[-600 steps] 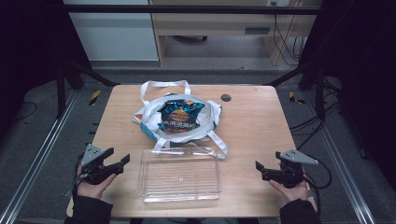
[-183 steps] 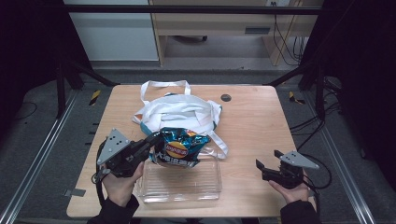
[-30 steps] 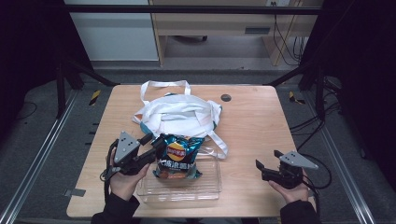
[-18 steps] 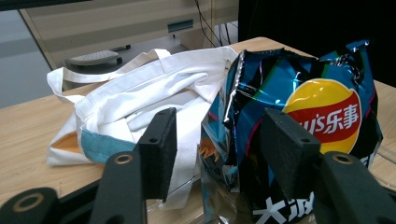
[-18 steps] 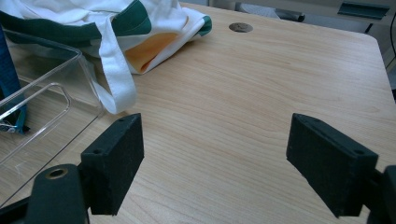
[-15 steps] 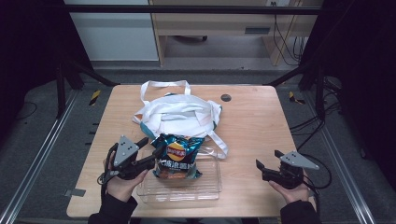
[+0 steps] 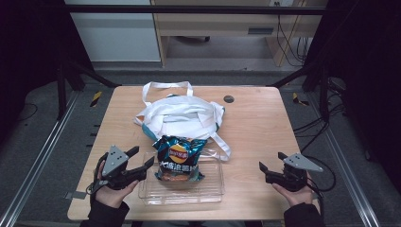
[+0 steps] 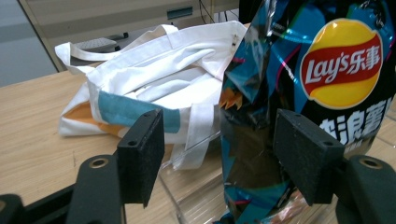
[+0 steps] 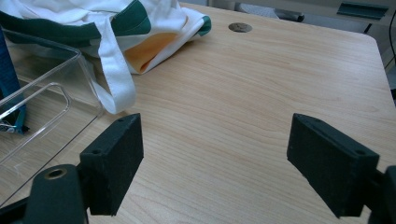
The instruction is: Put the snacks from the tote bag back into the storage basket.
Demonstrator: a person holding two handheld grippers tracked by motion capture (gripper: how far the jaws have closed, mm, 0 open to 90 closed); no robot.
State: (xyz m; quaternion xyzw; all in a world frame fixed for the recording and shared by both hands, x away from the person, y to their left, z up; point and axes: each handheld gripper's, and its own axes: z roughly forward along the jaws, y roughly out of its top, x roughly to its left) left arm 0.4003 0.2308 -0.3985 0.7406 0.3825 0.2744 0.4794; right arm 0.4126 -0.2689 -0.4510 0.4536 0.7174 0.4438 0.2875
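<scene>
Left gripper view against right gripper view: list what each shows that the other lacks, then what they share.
Left gripper view alone: the front of the chip bag with its red and yellow logo, standing in the clear tray, and the tote's blue band. Right gripper view alone: the round hole in the table, a green edge and an orange panel on the tote. Shared: the white tote bag, the clear tray, the wooden table, and an open claw in each, the left claw and the right claw.
</scene>
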